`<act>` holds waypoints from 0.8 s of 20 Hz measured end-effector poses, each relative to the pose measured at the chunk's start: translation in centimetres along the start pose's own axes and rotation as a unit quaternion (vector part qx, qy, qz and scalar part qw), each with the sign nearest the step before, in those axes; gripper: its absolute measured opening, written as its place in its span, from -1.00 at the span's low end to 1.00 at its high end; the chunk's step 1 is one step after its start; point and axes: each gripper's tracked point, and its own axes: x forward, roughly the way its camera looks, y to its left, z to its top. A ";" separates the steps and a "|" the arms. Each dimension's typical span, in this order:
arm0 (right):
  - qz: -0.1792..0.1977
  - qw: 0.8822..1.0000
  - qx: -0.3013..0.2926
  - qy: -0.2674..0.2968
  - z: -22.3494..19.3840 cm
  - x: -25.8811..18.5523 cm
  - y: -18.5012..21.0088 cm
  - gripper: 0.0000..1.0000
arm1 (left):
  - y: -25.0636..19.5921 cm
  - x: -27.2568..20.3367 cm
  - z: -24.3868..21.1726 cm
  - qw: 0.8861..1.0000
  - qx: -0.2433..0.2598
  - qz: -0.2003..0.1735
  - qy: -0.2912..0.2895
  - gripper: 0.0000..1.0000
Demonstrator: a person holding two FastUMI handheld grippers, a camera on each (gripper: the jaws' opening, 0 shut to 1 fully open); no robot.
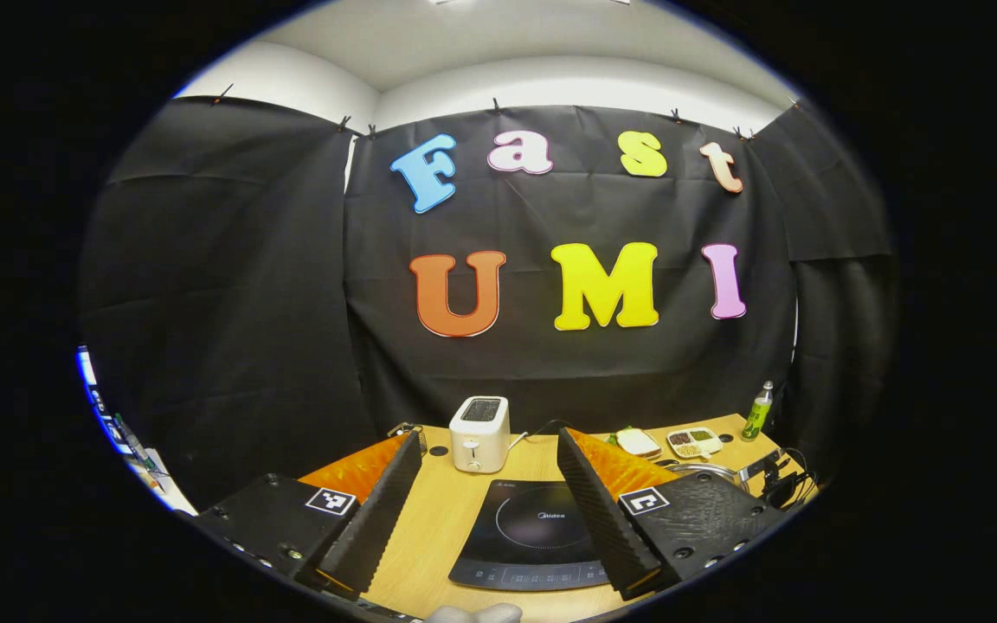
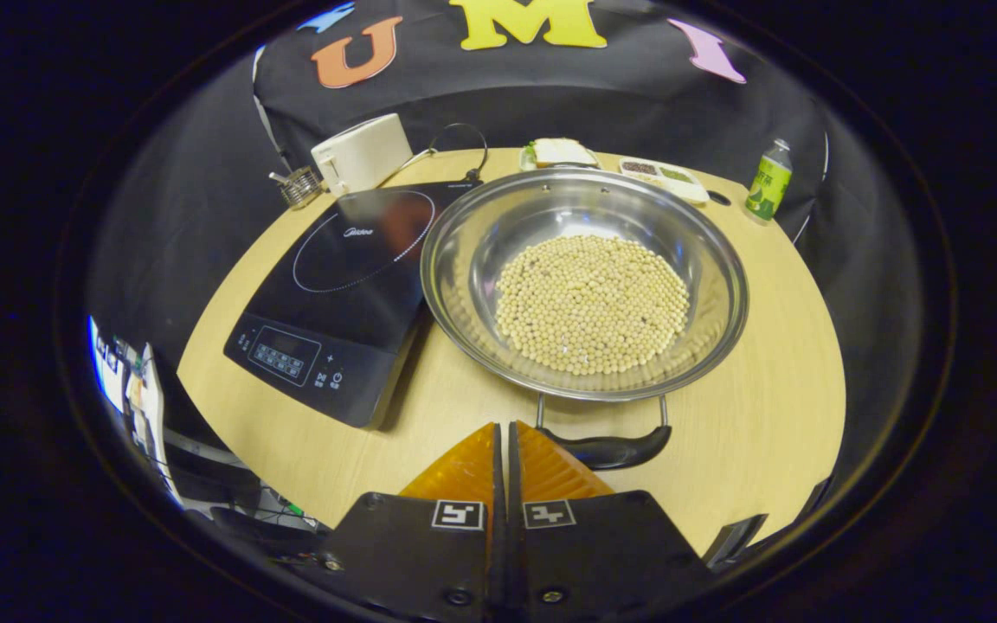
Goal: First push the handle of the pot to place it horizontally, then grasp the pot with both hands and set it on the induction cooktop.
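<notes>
The pot [image 2: 584, 285], holding pale beans, sits on the table [image 2: 767, 381] just right of the induction cooktop [image 2: 345, 294], apparently touching its edge. Its handle [image 2: 607, 448] lies nearest the right gripper [image 2: 504, 437], whose jaws are closed on nothing. The left gripper [image 1: 490, 472] hovers above the cooktop, jaws wide.

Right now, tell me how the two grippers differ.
The left gripper is open, fingers spread either side of the induction cooktop; the right gripper is shut, holding nothing. The left looks level across the table; the right angles down by the pot handle. Neither touches the pot.
</notes>
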 end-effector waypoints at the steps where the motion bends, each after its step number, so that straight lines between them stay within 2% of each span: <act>1: 0.000 1.000 0.000 0.000 0.0 0.0 -0.3 -0.99 | -0.1 0.0 0.0 1.000 0.001 -0.001 -0.001 0.89; 4: -0.002 1.000 -0.003 0.004 -0.2 -0.3 -1.5 -0.99 | -0.5 0.0 0.1 1.000 -0.001 -0.004 -0.004 0.89; 5: -0.005 1.000 -0.002 0.005 -0.3 -0.4 -2.0 -0.93 | -0.6 0.0 0.1 1.000 -0.002 -0.005 -0.004 0.89; 7: -0.011 1.000 -0.001 0.007 -0.5 -0.7 -3.1 -0.93 | -1.0 0.1 -0.1 1.000 -0.003 -0.009 -0.004 0.89; 8: -0.015 1.000 0.002 0.007 -0.6 -0.8 -3.6 -0.99 | -1.2 0.1 -0.1 1.000 -0.002 -0.010 -0.003 0.89; 11: -0.024 1.000 0.013 0.007 -0.6 -1.1 -5.4 -0.99 | -1.5 0.4 -0.3 1.000 -0.004 -0.012 -0.001 0.89; 12: -0.029 0.999 0.021 0.005 -0.6 -1.2 -6.1 -0.93 | -1.6 0.5 -0.5 1.000 -0.005 -0.012 -0.001 0.89; 13: -0.031 0.999 0.025 0.006 -0.6 -1.2 -6.6 -0.99 | -1.7 0.6 -0.6 1.000 -0.004 -0.012 0.002 0.89; 14: -0.033 0.999 0.027 0.006 -0.7 -1.3 -6.9 -0.93 | -2.0 0.5 -0.6 1.000 -0.004 -0.013 0.004 0.89; 16: -0.044 0.999 0.022 0.008 -0.6 -1.5 -8.1 -0.93 | -2.3 0.7 -0.5 1.000 -0.005 -0.015 0.004 0.89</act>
